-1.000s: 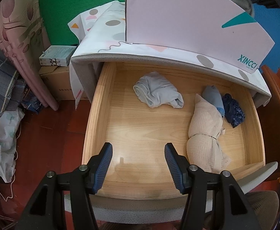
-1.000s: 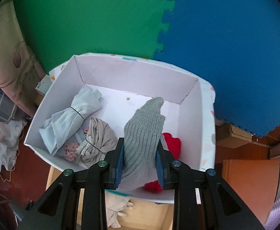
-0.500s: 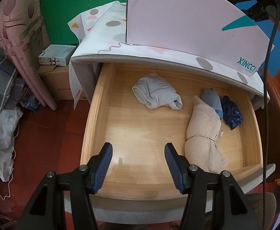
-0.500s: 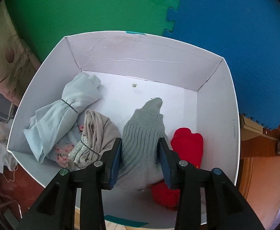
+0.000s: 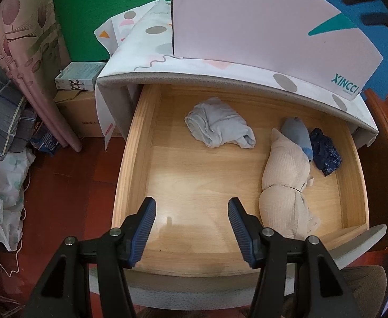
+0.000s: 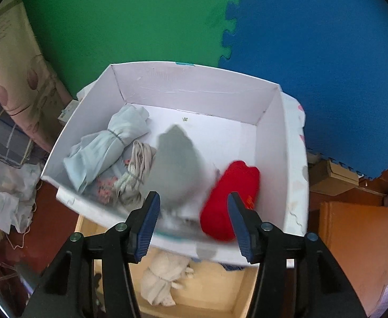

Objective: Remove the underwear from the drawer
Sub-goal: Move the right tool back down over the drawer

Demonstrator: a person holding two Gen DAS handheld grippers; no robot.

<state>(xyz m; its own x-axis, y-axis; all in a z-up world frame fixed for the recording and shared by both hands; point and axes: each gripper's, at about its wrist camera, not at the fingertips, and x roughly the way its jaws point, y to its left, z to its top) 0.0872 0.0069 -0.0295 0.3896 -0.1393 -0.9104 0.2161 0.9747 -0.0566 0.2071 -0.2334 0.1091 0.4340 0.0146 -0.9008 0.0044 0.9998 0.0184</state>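
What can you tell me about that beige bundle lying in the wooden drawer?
The beige bundle is a soft, ribbed-looking cloth, rolled up and cinched around its middle by a thin dark band, so it bulges at both ends. It lies lengthwise on the floor of the wooden drawer, towards its right side. Its far end touches a smaller blue-grey roll. No gripper touches it. From the right wrist view it peeks out below the white box.
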